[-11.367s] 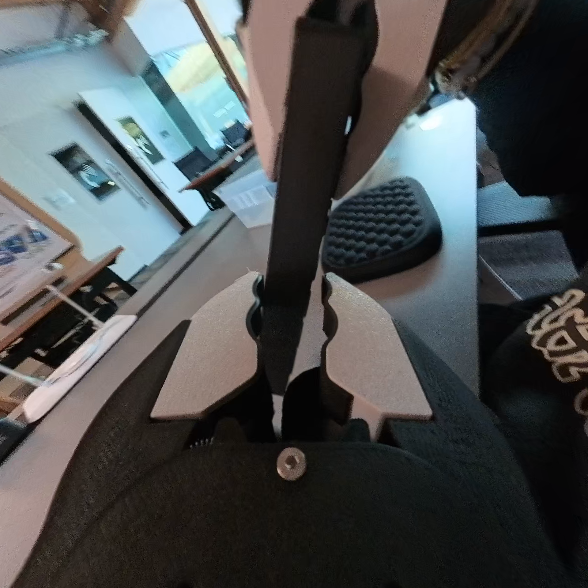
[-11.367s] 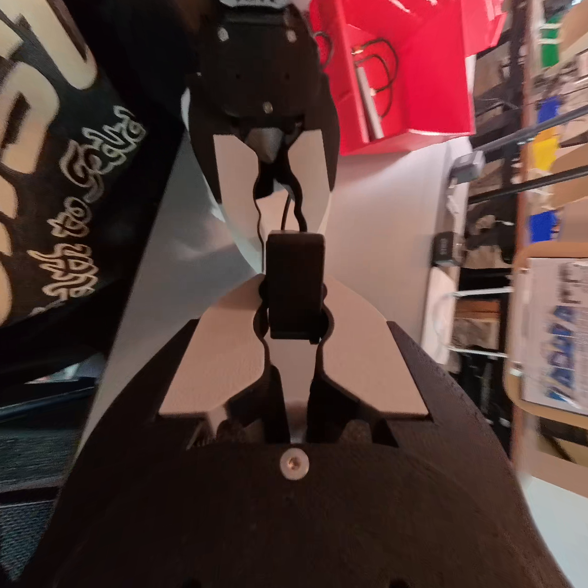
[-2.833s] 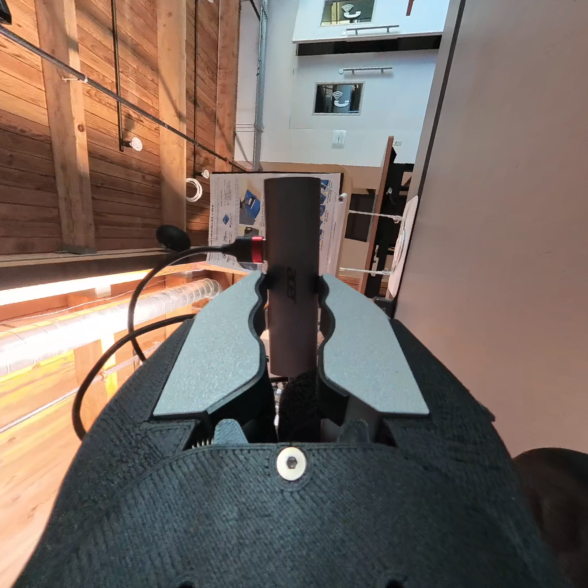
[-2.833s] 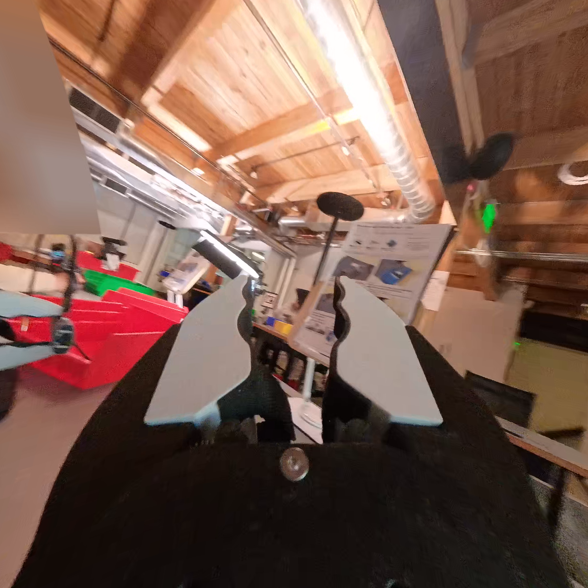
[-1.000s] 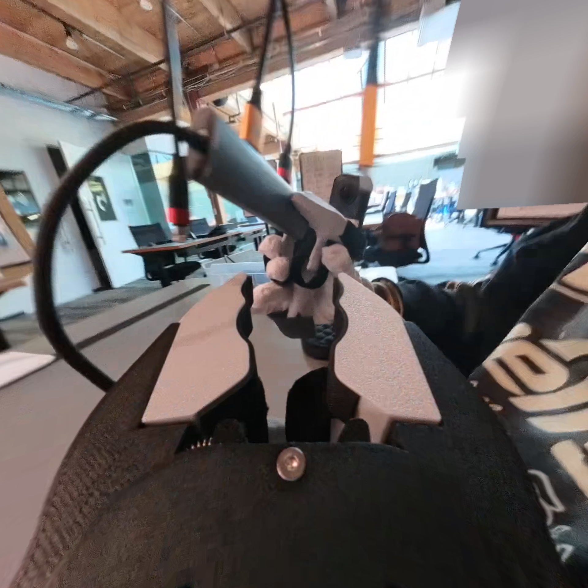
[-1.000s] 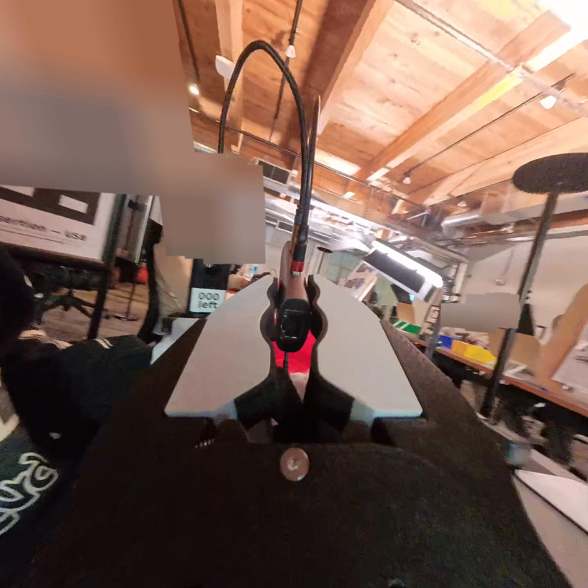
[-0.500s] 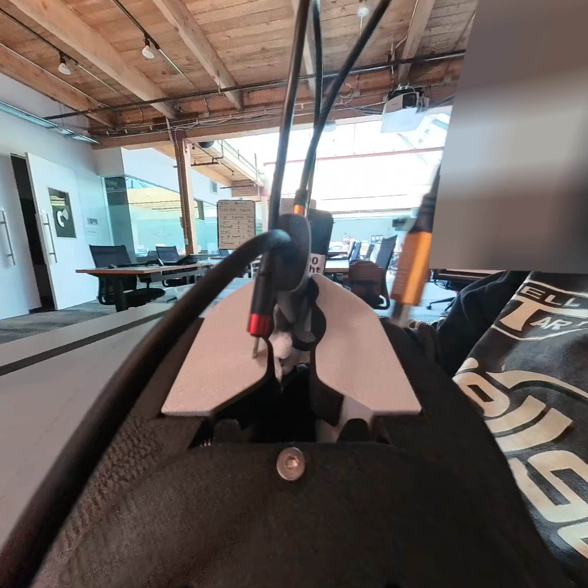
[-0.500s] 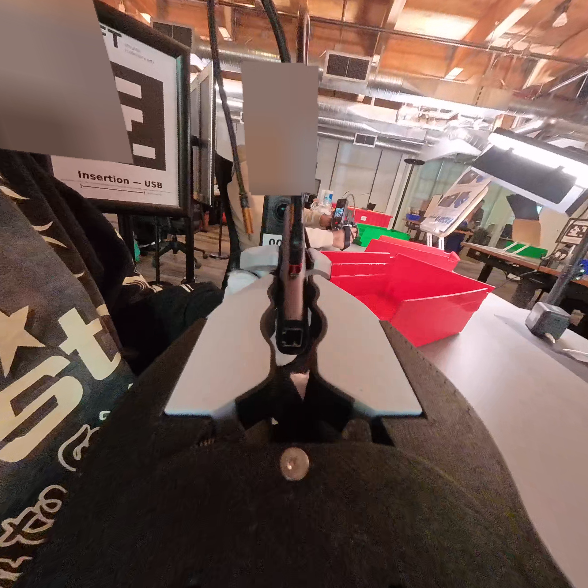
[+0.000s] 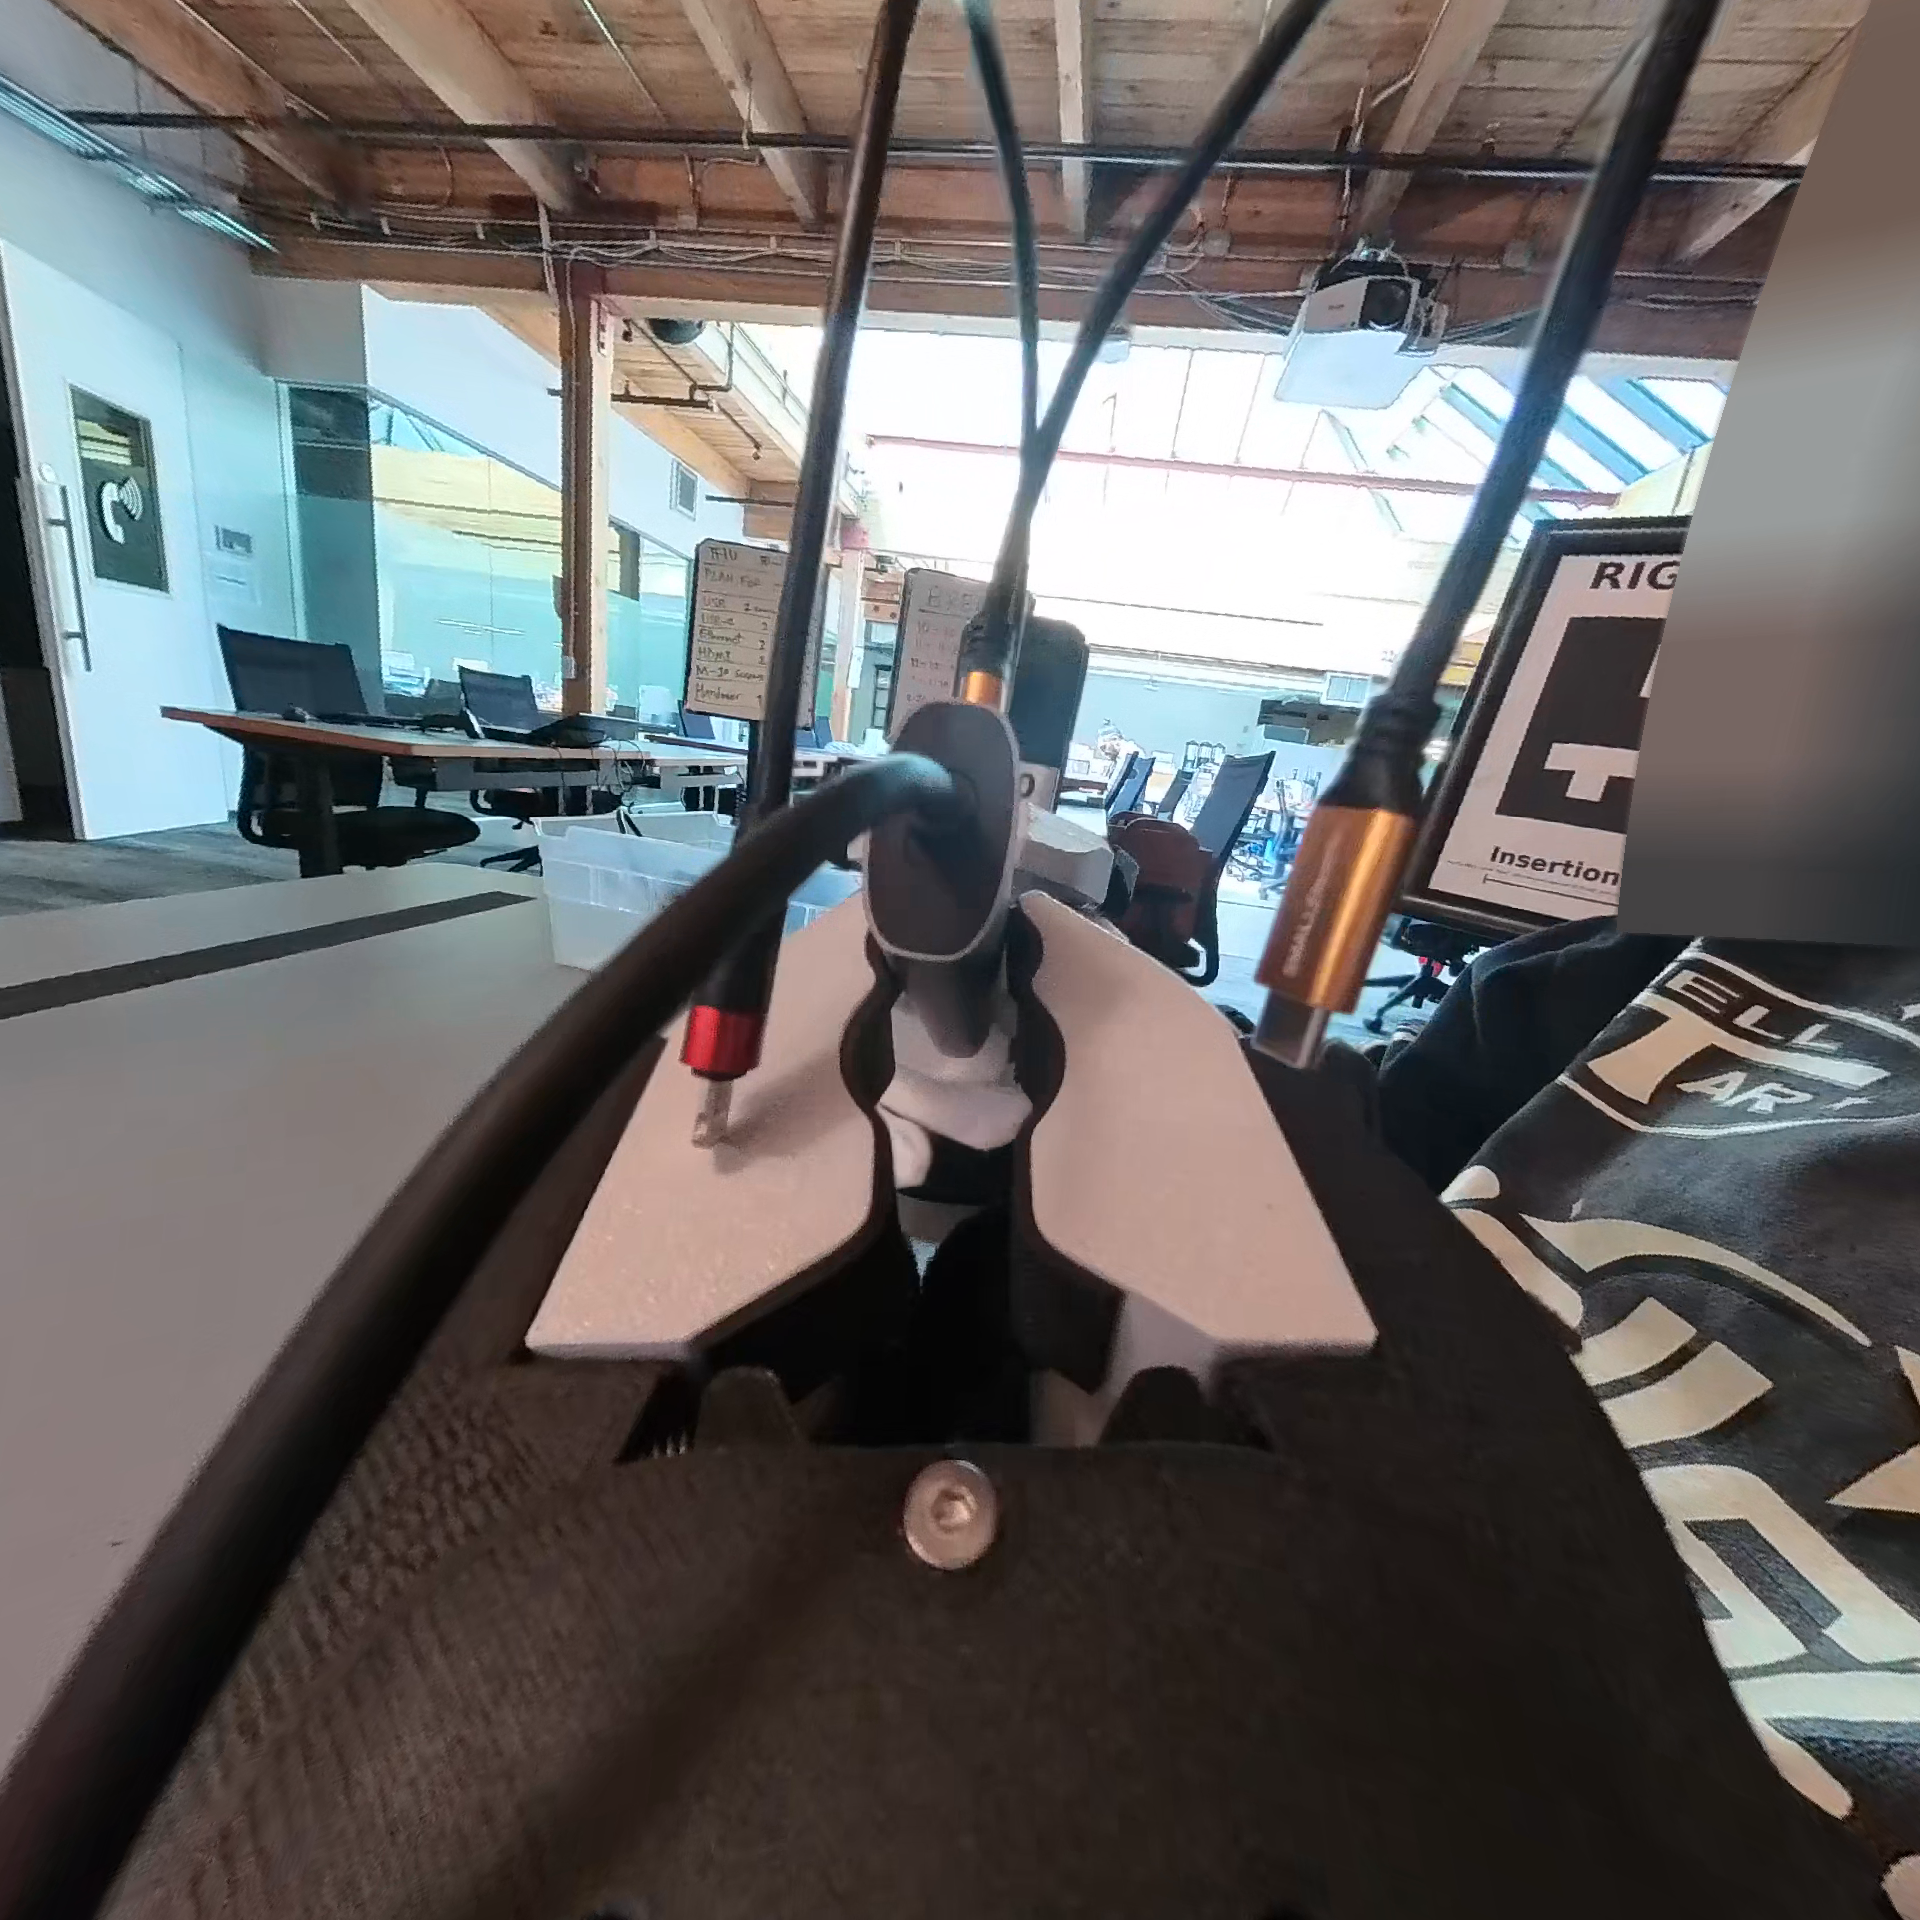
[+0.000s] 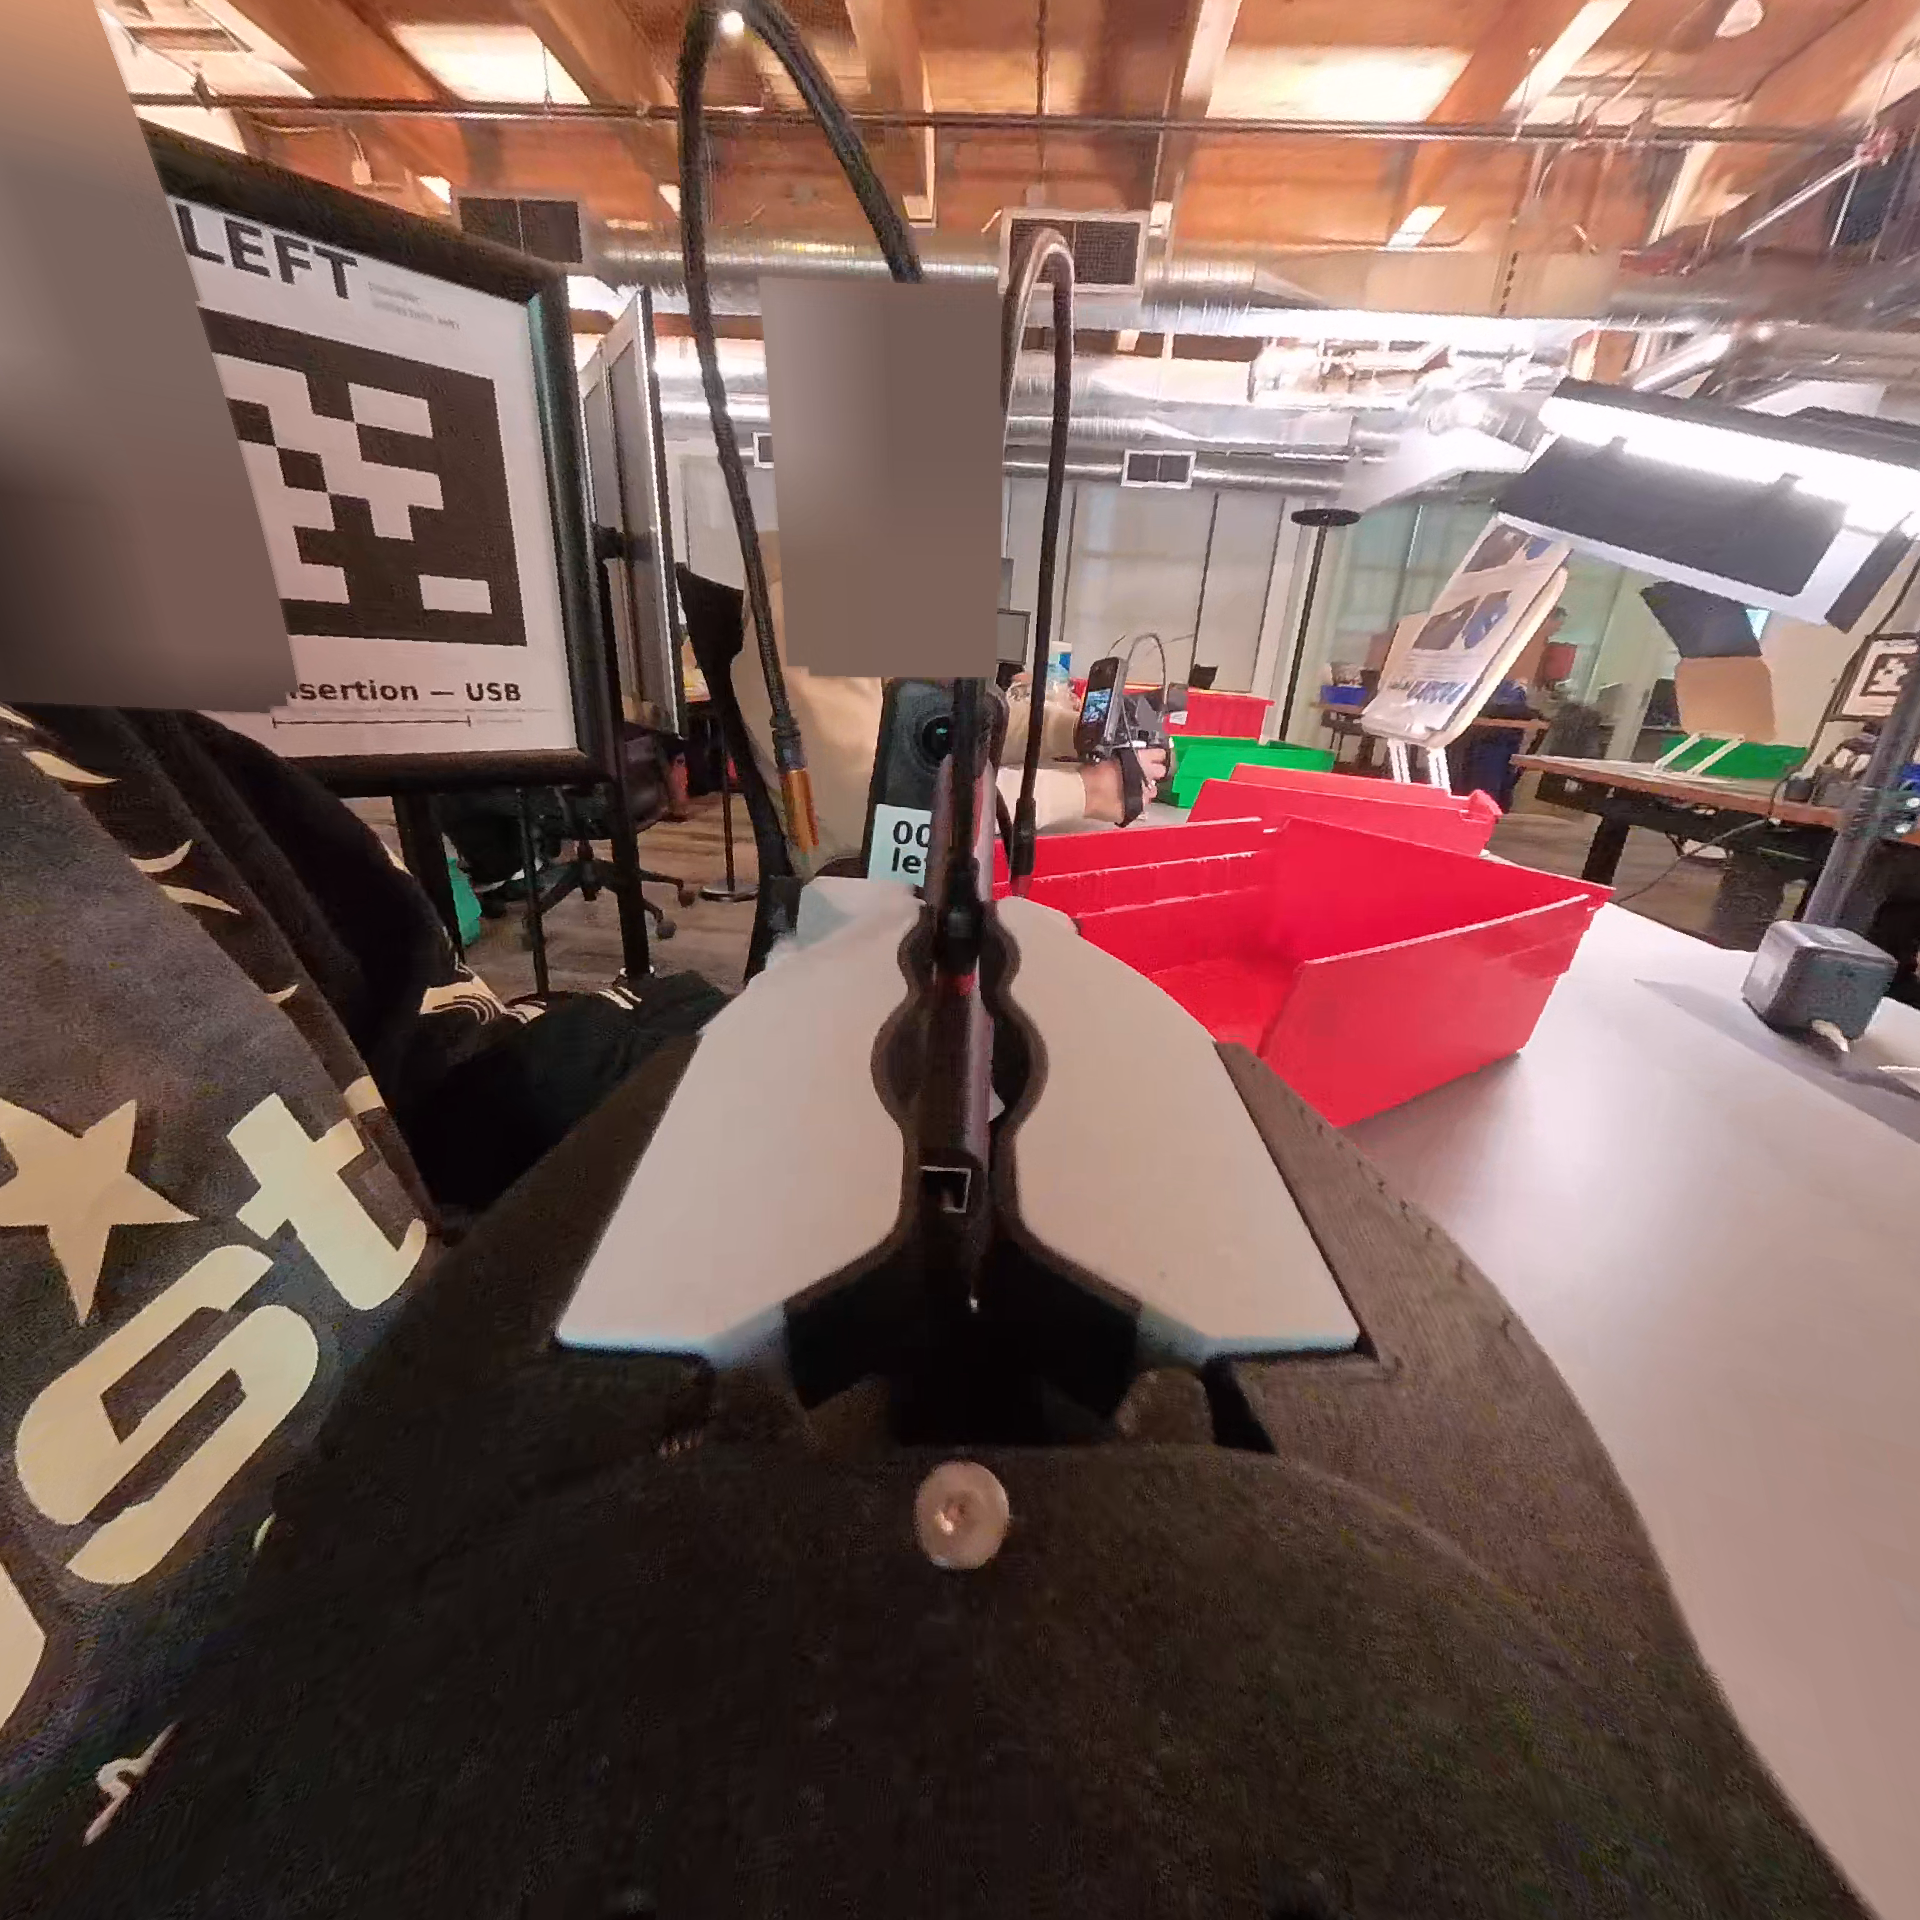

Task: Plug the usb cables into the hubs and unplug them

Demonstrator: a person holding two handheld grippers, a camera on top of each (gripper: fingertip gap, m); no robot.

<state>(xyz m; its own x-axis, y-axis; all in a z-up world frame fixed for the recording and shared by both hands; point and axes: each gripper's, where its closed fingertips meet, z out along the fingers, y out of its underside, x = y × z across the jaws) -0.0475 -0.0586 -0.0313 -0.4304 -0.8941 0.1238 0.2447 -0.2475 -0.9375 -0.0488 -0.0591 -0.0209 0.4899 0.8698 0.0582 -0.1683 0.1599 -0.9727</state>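
1. The left gripper (image 9: pixel 951 961) is closed on the grey hub (image 9: pixel 940 831), held above the counter (image 9: pixel 208 1091).
2. The right gripper (image 10: pixel 961 1023) pinches the same hub's other end (image 10: pixel 961 1101).
3. A red-collared plug (image 9: pixel 719 1039) and an orange-collared plug (image 9: pixel 1325 904) hang loose beside the hub.

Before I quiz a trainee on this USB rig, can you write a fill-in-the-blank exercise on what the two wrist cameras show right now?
1. The right gripper is shut on the dark grey ___.
2. The small plug hanging over a finger of the left gripper has a ___ collar.
3. The big plug dangling at the right of the left wrist view has an ___ collar.

Missing words: hub; red; orange.
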